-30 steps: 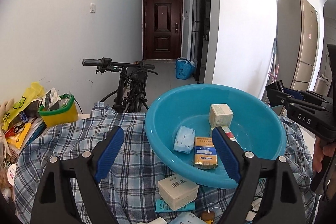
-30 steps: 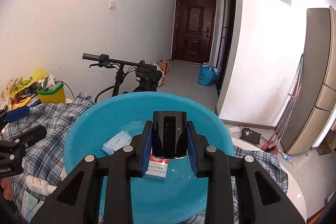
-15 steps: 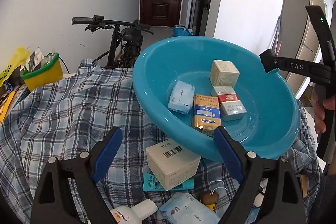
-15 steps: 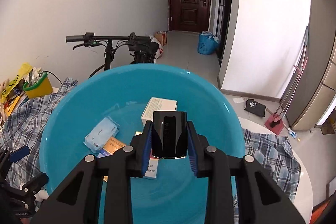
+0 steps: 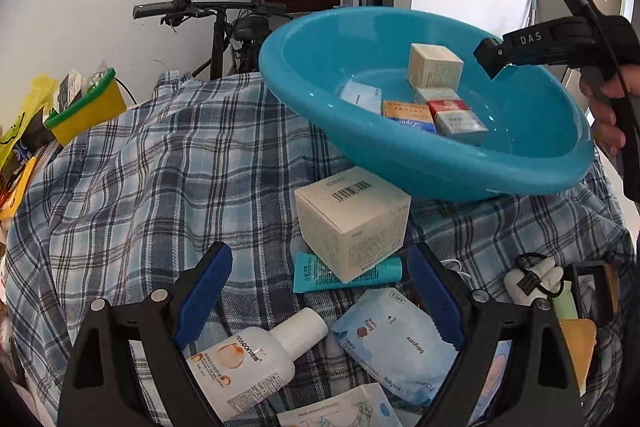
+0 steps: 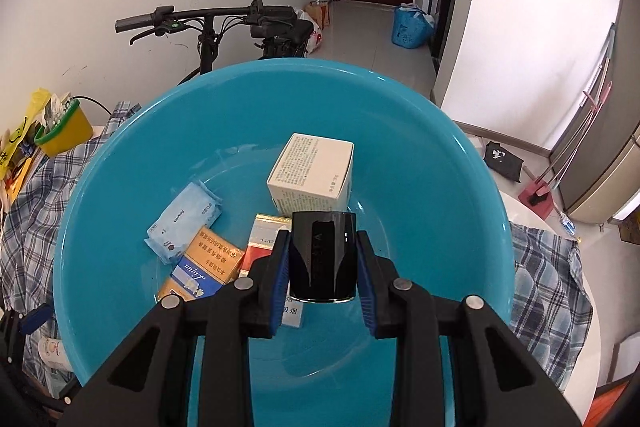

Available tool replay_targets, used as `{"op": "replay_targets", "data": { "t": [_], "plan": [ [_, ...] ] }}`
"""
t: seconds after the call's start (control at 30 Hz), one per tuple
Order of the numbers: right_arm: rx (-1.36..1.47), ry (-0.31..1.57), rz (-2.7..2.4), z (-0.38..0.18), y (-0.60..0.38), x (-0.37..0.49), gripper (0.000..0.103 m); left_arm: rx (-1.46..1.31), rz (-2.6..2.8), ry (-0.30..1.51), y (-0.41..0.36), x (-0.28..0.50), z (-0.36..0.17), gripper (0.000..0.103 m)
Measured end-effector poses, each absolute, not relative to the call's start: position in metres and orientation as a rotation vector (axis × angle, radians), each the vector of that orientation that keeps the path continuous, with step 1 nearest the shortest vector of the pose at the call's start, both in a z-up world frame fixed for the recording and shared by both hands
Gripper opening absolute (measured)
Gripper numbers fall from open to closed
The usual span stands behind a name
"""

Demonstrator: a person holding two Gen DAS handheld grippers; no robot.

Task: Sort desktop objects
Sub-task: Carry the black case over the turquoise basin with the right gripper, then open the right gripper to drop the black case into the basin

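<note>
your black device point(image 6: 323, 255) covers most of the red pack point(image 6: 262, 251) in the basin | the teal tube point(image 5: 320, 273) lies half under the beige box point(image 5: 354, 223) | the packet point(image 5: 340, 411) at the bottom edge is cut off | print on the boxes is too small to read

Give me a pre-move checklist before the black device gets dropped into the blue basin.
1. Right hand-held gripper shut on black device: ok.
2. Device over blue basin: ok.
3. Bare basin floor nearer the camera than the boxes: ok.
4. Red-and-white box directly below device: cannot tell.
5. Left hand-held gripper open, nothing in it: ok.
6. Barcode box outside basin, not sorted: not ok.
</note>
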State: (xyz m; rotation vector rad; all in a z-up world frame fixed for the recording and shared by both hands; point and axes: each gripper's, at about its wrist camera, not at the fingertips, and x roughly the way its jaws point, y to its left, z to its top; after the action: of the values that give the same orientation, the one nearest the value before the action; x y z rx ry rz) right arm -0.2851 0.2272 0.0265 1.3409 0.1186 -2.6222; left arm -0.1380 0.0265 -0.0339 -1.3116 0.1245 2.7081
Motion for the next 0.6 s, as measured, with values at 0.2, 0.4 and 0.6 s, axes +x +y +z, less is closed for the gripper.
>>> {"op": "replay_targets", "data": {
  "t": [0.2, 0.4, 0.6],
  "plan": [
    [1.359, 0.113, -2.614, 0.0229, 0.229, -0.2864, 0.029, -1.333, 2.691, 0.125, 0.0281, -0.14, -0.0403, 0.091],
    [1.355, 0.094, -2.621, 0.0259, 0.232, -0.2859, 0.029, -1.33, 2.696, 0.134, 0.0291, -0.1385, -0.0417, 0.091],
    [1.319, 0.09, -2.66, 0.0317, 0.2314, -0.2833, 0.077, -1.353, 2.69, 0.153, 0.0294, -0.1395, -0.0465, 0.091]
  ]
}}
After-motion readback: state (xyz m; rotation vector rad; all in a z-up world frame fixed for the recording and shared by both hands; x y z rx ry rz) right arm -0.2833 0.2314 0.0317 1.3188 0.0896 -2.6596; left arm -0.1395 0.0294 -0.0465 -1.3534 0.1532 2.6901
